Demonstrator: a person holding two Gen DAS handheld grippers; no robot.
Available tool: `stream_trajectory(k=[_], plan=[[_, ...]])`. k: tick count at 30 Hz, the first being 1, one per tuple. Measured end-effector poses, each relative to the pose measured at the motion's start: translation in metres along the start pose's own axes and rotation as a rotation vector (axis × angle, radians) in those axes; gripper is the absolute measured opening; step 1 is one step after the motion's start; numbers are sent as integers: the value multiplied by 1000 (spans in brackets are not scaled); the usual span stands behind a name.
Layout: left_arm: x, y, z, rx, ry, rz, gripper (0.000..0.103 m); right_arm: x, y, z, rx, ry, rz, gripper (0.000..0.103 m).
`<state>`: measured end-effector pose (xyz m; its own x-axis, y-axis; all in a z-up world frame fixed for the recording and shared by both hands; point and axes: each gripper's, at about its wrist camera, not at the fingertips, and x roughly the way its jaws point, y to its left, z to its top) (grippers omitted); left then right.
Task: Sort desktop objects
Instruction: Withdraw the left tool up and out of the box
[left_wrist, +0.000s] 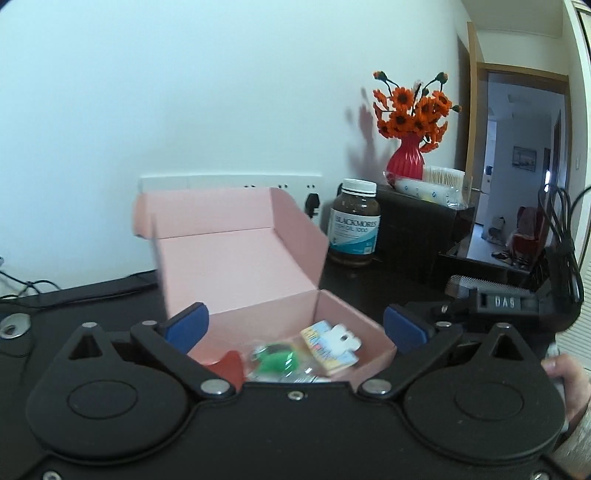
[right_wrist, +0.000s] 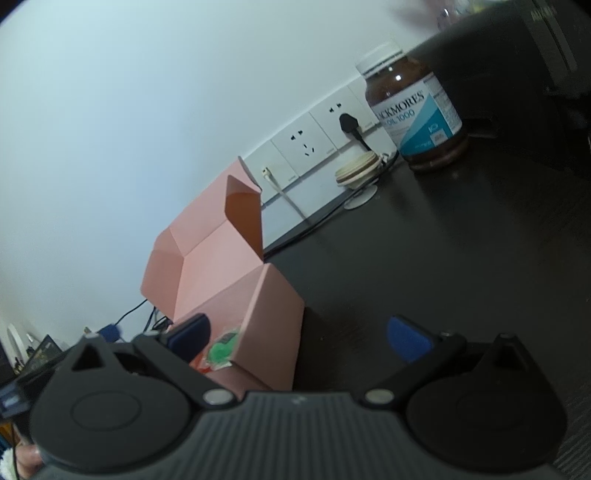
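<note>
Left wrist: left gripper (left_wrist: 295, 328) released above pink box (left_wrist: 236, 258) rim; right gripper (right_wrist: 299, 338) released.

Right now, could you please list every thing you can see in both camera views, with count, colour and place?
box: one, pink, lid open, on the dark desk near the wall
small items in the box: several; one green, one red, one yellow and white packet
bottle: one, brown with white cap and blue label, upright, right of the box
vase of flowers: one, red vase, orange flowers, on a dark cabinet behind the bottle
wall sockets: a white row, one black plug in
coiled cable: one, cream, below the sockets
desk: one, dark
left gripper: blue pads, jaws open over the box
right gripper: blue pads, jaws open beside the box
hand: one, at the right edge
</note>
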<state>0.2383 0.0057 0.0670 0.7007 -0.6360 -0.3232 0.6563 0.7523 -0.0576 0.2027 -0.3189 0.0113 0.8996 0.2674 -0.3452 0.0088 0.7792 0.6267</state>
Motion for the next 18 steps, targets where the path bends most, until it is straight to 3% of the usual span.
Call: stream_trajectory(k=[6, 10, 18], plan=[[-22, 11, -22, 52, -15, 40, 103, -2, 6, -1, -43, -11, -23, 102], [-24, 23, -34, 9, -30, 16, 103, 2, 11, -3, -73, 9, -51, 102], [-27, 23, -40, 25, -41, -2, 103, 3, 28, -10, -189, 1, -127, 102]])
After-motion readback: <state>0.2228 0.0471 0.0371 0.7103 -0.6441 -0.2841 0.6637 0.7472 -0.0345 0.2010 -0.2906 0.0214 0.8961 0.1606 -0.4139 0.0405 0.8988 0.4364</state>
